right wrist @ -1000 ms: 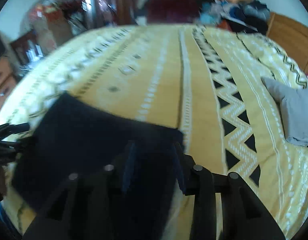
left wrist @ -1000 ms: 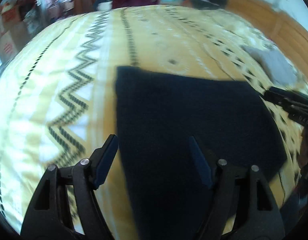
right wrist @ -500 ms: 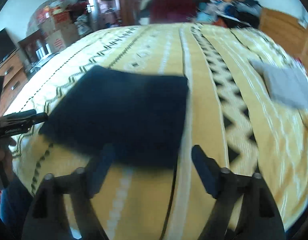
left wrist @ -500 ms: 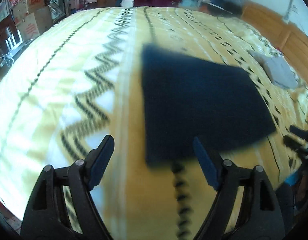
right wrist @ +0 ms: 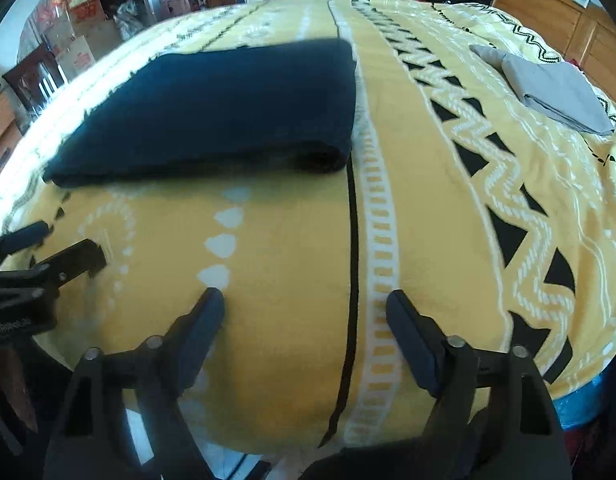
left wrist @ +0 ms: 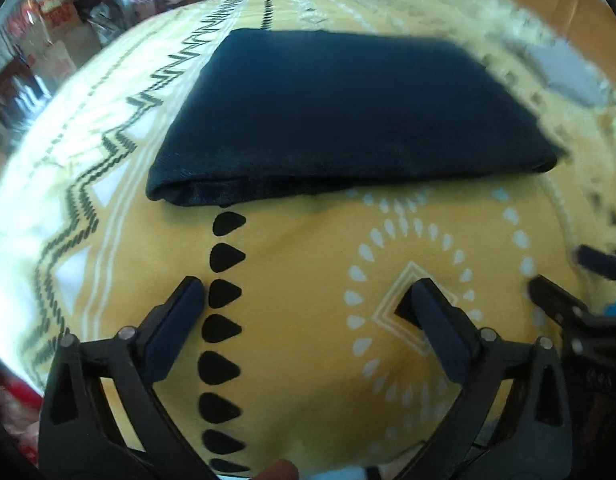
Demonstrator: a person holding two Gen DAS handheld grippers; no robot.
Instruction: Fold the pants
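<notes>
Yellow patterned bedspread (right wrist: 291, 248) is carrying the dark pants (right wrist: 211, 112) folded flat, both the left gripper (left wrist: 308, 300) and right gripper (right wrist: 303, 308) now pulling back, jaws opening empty, having let go, so folding is looking done.

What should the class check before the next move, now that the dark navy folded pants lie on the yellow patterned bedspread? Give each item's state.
1. Dark navy folded pants lie flat, edges stacked: ok.
2. Left gripper opening, nothing between its jaws: ok.
3. Right gripper opening, nothing between its jaws: ok.
4. Both grippers apart from the pants: ok.
5. Yellow patterned bedspread smooth beside the pants: ok.
6. Layers inside the fold even: cannot tell.
</notes>
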